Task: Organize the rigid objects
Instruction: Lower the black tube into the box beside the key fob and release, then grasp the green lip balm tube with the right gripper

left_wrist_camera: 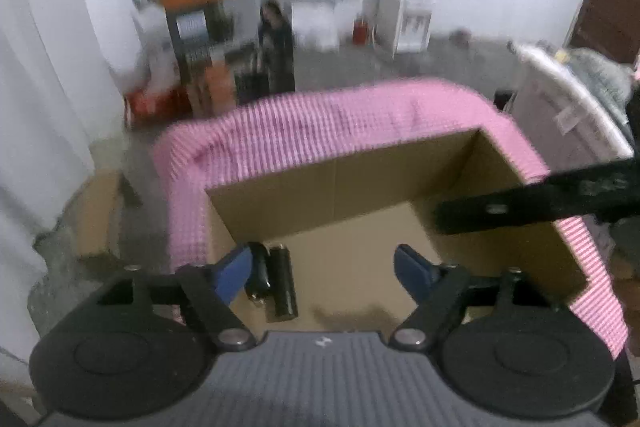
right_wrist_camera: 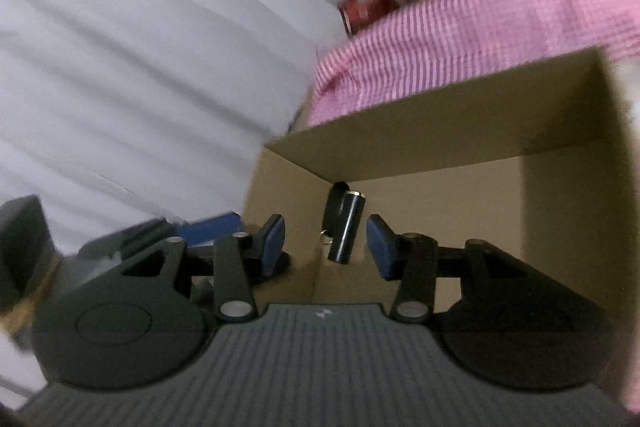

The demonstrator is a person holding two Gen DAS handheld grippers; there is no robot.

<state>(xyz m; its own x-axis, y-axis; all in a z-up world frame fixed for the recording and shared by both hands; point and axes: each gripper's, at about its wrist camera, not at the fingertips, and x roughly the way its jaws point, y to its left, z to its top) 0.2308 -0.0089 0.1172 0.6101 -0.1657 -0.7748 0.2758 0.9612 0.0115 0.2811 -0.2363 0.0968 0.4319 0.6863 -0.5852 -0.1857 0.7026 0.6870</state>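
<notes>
Left wrist view: the left gripper (left_wrist_camera: 322, 263) has its blue jaws spread wide with nothing between them, above the floor of an open cardboard box (left_wrist_camera: 352, 171). A black cylinder (left_wrist_camera: 285, 283) lies on the box floor just beside the left pad, with a small black clip-like piece (left_wrist_camera: 258, 273) touching it. The right gripper (right_wrist_camera: 326, 245) has its jaws partly open and empty; both black items lie beyond them in the box corner. A pink checked cloth (left_wrist_camera: 304, 135) wraps the box rim.
</notes>
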